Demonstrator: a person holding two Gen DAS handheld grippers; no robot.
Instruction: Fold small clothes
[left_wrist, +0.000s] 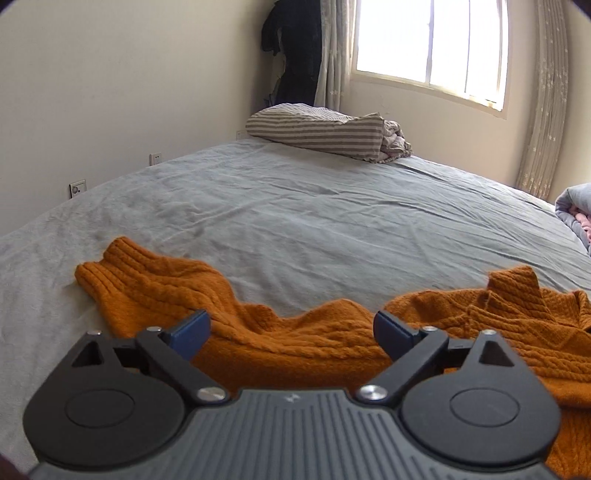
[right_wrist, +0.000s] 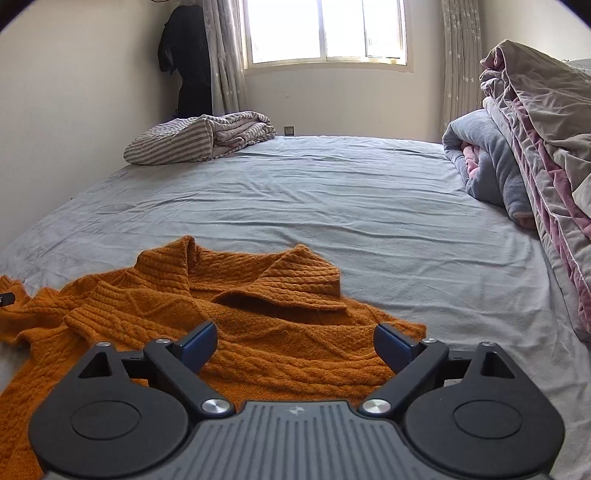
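Rumpled orange cable-knit sweater (right_wrist: 258, 332) lies on a grey bed (right_wrist: 332, 192), beneath both released claws, left claw (left_wrist: 291, 332) and right claw (right_wrist: 295, 343), nothing gripped.

A wide bed (right_wrist: 332, 192) under a wrinkled grey sheet fills the room. At its far left corner lies a striped pillow (left_wrist: 317, 131); folded quilts (right_wrist: 535, 155) pile along its right edge. Daylight floods the curtained window (right_wrist: 325, 29) in the cream wall (left_wrist: 129, 92).

Bright daylight from the blown-out window (left_wrist: 430, 44); sharp frames, fisheye-bent edges, dark corners.
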